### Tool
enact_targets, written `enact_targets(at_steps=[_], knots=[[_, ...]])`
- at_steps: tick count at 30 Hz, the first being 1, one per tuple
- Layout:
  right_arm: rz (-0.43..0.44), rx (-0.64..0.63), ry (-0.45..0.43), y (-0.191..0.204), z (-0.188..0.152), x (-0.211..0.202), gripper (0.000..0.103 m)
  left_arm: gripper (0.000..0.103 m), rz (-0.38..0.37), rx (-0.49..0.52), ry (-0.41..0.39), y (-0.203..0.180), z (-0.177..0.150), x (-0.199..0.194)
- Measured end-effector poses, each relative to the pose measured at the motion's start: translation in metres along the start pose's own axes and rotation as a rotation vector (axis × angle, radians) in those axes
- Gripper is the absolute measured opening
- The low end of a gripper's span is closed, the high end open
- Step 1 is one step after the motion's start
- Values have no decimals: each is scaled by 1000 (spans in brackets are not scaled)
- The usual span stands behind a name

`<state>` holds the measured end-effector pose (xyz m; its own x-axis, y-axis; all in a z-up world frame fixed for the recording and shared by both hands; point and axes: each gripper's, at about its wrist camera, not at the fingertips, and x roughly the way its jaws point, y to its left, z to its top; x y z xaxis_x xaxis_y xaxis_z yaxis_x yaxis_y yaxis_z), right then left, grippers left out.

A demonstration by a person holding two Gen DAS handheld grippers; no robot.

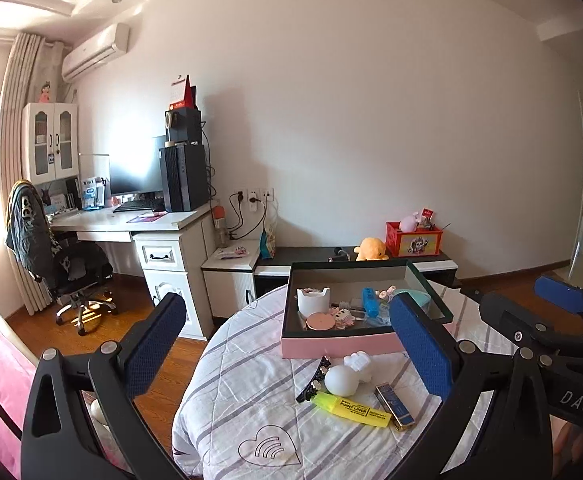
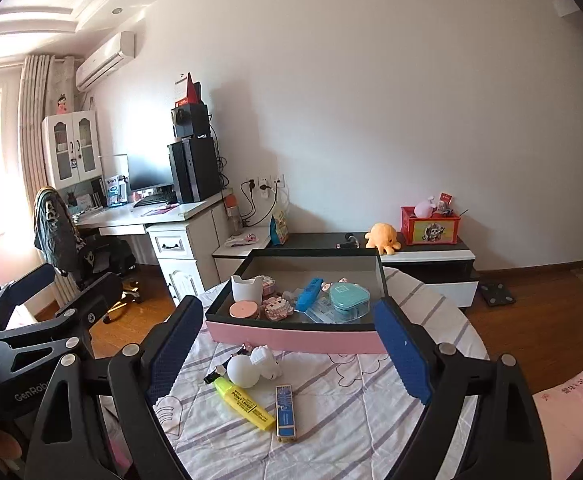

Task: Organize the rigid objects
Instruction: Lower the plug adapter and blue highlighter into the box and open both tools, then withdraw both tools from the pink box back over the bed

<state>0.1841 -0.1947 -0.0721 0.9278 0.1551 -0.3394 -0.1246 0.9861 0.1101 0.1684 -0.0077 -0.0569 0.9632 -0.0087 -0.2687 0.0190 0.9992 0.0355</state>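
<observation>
Lying between both grippers' released, empty fingers (image 2: 171,344): the yellow highlighter (image 2: 244,403).

likely a home bedroom: desk (image 1: 131,220), air conditioner (image 1: 95,52), quilt (image 1: 259,400).

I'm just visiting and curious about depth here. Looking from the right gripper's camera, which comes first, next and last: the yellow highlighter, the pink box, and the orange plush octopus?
From the right gripper, jaws open and empty:
1. Yellow highlighter, on the striped cloth just ahead, slightly left.
2. Pink box, farther back on the cloth, centre.
3. Orange plush octopus, on the low cabinet by the wall, to the right.
</observation>
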Motion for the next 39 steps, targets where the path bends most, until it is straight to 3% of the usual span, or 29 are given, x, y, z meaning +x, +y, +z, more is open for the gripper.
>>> enact_targets(at_steps=[9, 16, 33, 39], knots=[[-30, -20, -62, 11, -8, -60, 89, 103, -7, -5, -65, 1, -1, -57], [-42, -36, -83, 16, -14, -81, 89, 103, 2, -3, -82, 2, -1, -73], [-50, -29, -61, 18, -20, -74, 89, 103, -7, -2, -48, 1, -8, -59], [-46, -24, 3, 12, -30, -47, 89, 103, -39, -3, 44, 5, -25, -23]])
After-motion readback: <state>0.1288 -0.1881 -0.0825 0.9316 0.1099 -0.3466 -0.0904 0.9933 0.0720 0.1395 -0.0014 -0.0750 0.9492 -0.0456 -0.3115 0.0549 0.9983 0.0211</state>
